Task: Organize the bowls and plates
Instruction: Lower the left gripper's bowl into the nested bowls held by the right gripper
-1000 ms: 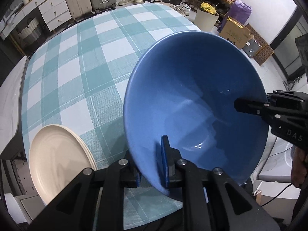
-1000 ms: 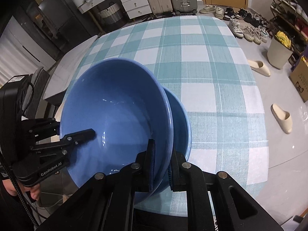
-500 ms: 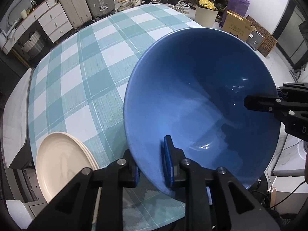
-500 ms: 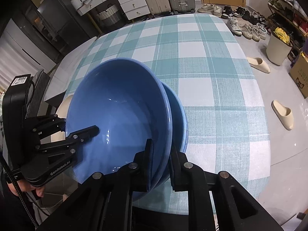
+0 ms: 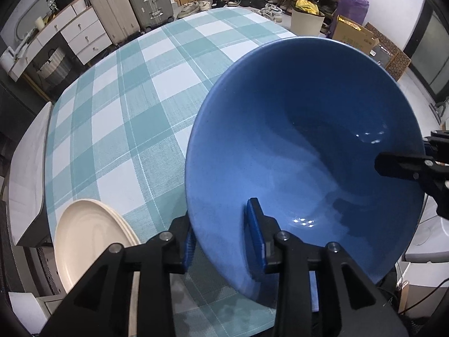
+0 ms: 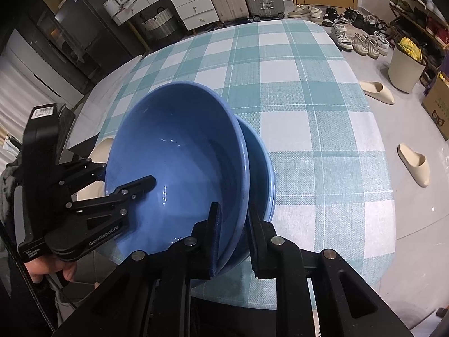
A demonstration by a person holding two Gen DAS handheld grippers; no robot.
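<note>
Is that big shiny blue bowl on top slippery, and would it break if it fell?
Probably slippery: the big glossy blue bowl shows bright glints, so its glaze looks smooth. It looks like stiff ceramic, likely heavy and breakable if dropped. It sits tilted inside a second blue bowl near the edge of the teal checked table, so it may rock.

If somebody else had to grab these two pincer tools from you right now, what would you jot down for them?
Left gripper: jaws opening, straddling the near rim of the top blue bowl, with a clear gap at the inner pad.
Right gripper: jaws opening, astride the opposite rim of the same bowl.
The top bowl sits tilted inside the second blue bowl on the checked tablecloth.
A stack of cream plates lies at the table's near left edge.
Done: bowls nested, plates stacked.
Left: probably pull both grippers clear and check that the top bowl settles level.
</note>
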